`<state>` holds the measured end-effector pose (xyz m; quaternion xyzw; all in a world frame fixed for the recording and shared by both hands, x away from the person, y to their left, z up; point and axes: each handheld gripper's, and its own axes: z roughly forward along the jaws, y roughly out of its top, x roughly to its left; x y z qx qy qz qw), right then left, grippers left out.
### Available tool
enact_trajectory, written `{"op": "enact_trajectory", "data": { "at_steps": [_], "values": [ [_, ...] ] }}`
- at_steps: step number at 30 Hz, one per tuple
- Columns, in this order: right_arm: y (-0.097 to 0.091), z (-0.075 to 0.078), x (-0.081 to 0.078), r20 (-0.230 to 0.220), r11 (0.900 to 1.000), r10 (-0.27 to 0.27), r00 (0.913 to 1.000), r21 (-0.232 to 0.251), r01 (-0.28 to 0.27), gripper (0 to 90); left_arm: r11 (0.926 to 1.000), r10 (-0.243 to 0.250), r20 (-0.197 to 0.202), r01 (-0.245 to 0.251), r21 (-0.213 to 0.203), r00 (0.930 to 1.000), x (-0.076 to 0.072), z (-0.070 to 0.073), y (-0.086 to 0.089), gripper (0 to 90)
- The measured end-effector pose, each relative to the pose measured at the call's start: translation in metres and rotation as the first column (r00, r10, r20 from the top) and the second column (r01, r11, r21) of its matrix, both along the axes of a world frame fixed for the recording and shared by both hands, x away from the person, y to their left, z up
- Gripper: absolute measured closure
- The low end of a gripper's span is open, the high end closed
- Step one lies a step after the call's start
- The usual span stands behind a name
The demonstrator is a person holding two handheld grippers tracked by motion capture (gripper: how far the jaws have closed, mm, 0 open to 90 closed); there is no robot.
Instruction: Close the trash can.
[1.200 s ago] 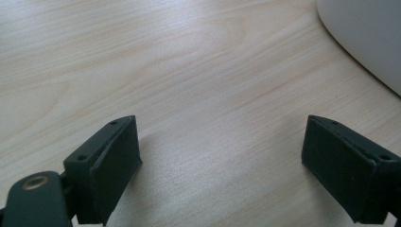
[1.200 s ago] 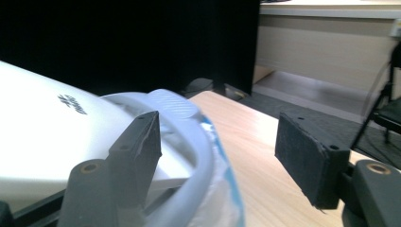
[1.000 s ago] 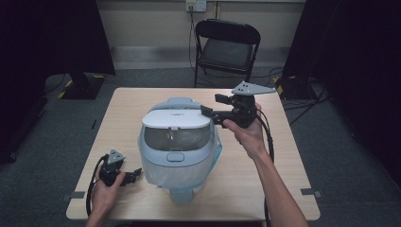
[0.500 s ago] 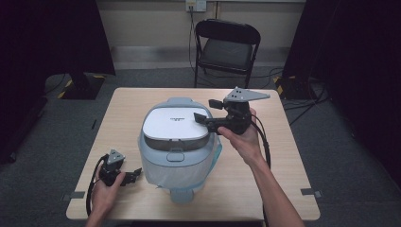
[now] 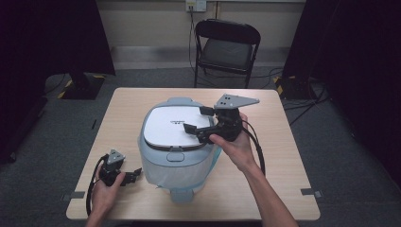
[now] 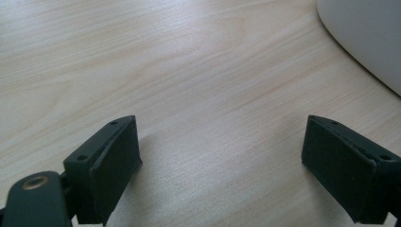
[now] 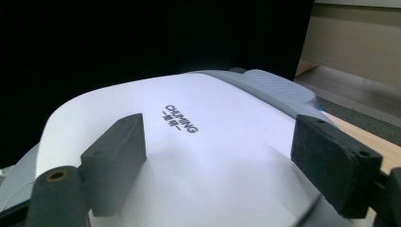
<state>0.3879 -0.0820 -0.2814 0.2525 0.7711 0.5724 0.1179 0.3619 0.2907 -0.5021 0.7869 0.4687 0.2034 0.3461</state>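
A blue-grey rice cooker (image 5: 177, 163) stands in the middle of the wooden table (image 5: 283, 189), its white lid (image 5: 168, 126) down. My right gripper (image 5: 195, 119) hovers just over the lid's right side, pointing left. Its jaws have just been opening and now stand wide, with nothing gripped. In the right gripper view the right gripper (image 7: 220, 156) has the printed lid (image 7: 118, 109) passing beneath its jaws. My left gripper (image 5: 135, 175) rests on the table at the front left, open. In the left gripper view the left gripper (image 6: 222, 156) has bare wood between its jaws and the cooker's wall (image 6: 369, 38) at the upper right.
A black folding chair (image 5: 227, 47) stands behind the table's far edge. Small tape marks (image 5: 307, 191) sit near the front corners. Cables trail from both grippers. Bare wood lies right of the cooker and along the far side.
The cooker's lid, raised a second ago, has come down flat. My right gripper followed it leftwards and its jaws have spread. The left gripper has stayed put.
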Motion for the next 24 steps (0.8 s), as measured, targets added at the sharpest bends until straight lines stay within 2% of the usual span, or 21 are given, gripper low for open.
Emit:
{"op": "enact_trajectory", "data": {
  "at_steps": [2,7,9,14,19,24],
  "values": [
    [0.005,-0.001,-0.003,-0.002,0.9995,0.027,0.9996,-0.015,-0.027,15.6,1.0000,-0.001,-0.002,0.001,-0.004,1.0000,0.000,0.000,0.000,11.5],
    [0.010,-0.002,-0.008,0.024,0.9991,0.029,0.9993,-0.032,-0.028,15.4,1.0000,-0.001,-0.002,0.001,0.001,1.0000,0.001,0.000,0.000,11.0],
    [0.015,-0.004,-0.014,0.050,0.9980,0.039,0.9980,-0.051,-0.036,15.2,1.0000,-0.001,-0.002,0.001,0.001,1.0000,0.001,0.000,0.000,11.0],
    [0.021,-0.005,-0.023,0.068,0.9966,0.065,0.9956,-0.056,-0.061,15.3,1.0000,-0.001,-0.002,0.001,0.002,1.0000,0.001,0.000,0.000,11.0],
    [0.023,-0.005,-0.031,0.078,0.9967,0.058,0.9953,-0.061,-0.053,15.3,1.0000,0.000,0.000,0.000,0.006,1.0000,0.000,0.000,0.000,11.0],
    [0.024,-0.004,-0.032,0.080,0.9960,0.055,0.9953,-0.075,-0.049,15.5,1.0000,0.001,0.000,-0.001,0.006,1.0000,0.000,0.000,0.000,11.1]
  ]
}}
